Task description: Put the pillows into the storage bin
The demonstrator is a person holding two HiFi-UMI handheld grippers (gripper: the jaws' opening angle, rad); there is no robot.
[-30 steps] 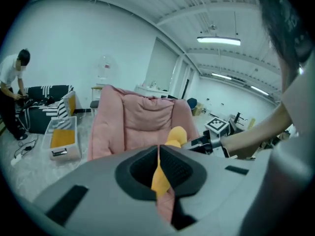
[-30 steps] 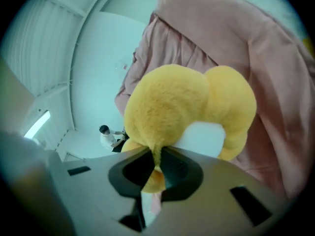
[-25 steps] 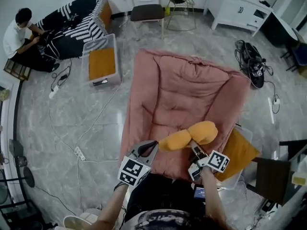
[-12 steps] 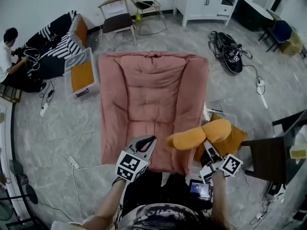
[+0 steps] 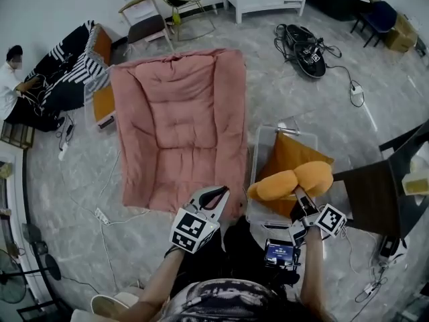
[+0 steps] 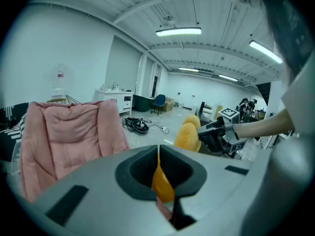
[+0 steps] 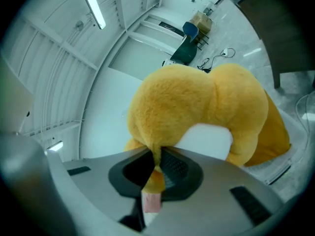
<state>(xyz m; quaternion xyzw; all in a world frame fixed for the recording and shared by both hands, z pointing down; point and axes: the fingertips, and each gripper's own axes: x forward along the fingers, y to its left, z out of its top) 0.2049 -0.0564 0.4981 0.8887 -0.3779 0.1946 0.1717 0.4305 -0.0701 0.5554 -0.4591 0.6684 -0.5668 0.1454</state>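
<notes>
The pillow [image 5: 291, 182], clamped in the jaws of the right gripper [image 5: 300, 196], is now held over the storage bin [image 5: 257, 154] rather than the pink mattress [image 5: 177, 119] as before, so only its release is judged left, while the left gripper [image 5: 218, 194] is kept empty, jaws together.

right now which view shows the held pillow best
Head view: the whole pillow shows, pinched in the right hand-held gripper. The right gripper view shows the pinch, but the pillow is cropped to close-up fur. The left gripper view has it small, partly behind that gripper.
</notes>
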